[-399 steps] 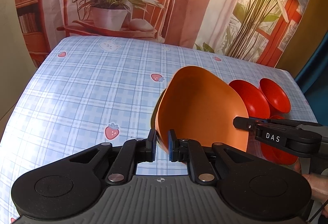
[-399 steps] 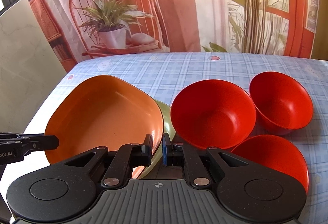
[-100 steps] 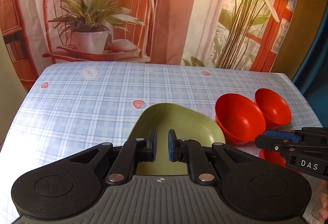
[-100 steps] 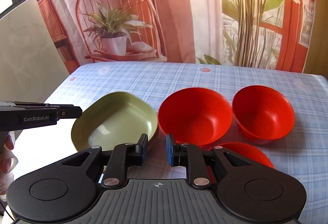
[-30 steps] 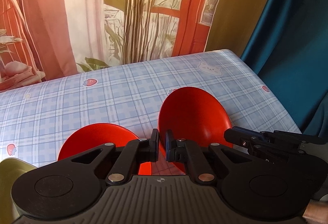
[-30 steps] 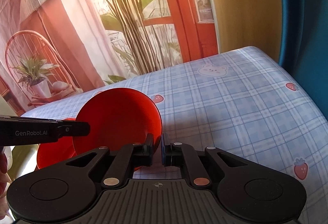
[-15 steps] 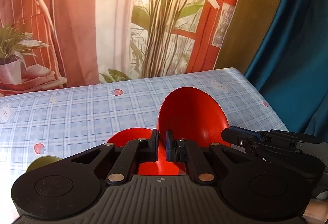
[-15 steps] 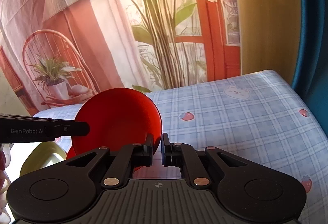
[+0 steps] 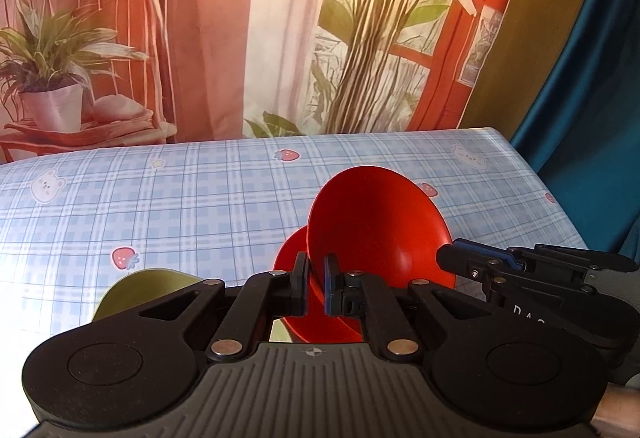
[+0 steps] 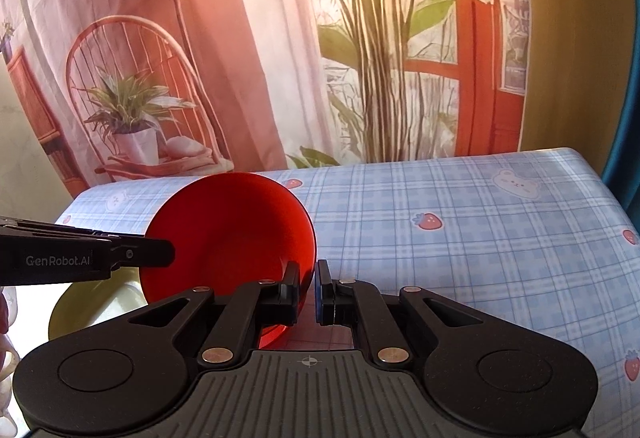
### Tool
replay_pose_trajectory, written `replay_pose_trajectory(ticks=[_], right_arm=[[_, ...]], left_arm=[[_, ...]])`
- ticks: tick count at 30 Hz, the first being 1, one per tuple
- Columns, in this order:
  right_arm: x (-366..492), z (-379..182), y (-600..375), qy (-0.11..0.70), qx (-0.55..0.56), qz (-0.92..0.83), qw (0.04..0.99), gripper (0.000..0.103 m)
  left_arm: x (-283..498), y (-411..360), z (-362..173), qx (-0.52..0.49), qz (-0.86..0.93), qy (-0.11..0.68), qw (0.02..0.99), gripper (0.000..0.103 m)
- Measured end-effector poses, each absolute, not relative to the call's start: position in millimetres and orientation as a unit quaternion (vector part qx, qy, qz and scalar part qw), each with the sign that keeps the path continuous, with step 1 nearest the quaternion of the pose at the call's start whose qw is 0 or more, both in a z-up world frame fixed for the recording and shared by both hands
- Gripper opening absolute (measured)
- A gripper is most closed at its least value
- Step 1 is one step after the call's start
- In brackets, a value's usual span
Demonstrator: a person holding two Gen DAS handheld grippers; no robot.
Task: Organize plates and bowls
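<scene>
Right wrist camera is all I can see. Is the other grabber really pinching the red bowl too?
Observer: Yes. The left wrist view shows the left gripper shut on the near rim of the red bowl.
Operator: Is anything under it?
Observer: A second red bowl sits just behind and below it.
Operator: Is anything written on my grabber?
Observer: The right gripper has white letters on its side, starting D A; the rest is cut off.
</scene>
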State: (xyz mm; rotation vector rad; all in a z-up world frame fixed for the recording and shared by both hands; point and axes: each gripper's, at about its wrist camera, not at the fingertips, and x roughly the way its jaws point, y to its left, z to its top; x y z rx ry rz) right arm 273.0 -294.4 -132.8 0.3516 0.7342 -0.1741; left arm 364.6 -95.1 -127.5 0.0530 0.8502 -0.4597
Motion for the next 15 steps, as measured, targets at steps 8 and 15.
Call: replay_pose_trajectory(ticks=[8, 15], right_arm=[[280, -145, -286, 0.376, 0.165, -0.084, 0.908, 0.007], [285, -151, -283, 0.387, 0.159, -0.081, 0.905, 0.007]], left_arm=[[366, -93, -139, 0.032, -0.217, 0.414, 0.883, 0.008], [369, -93, -145, 0.039, -0.211, 0.422, 0.881, 0.008]])
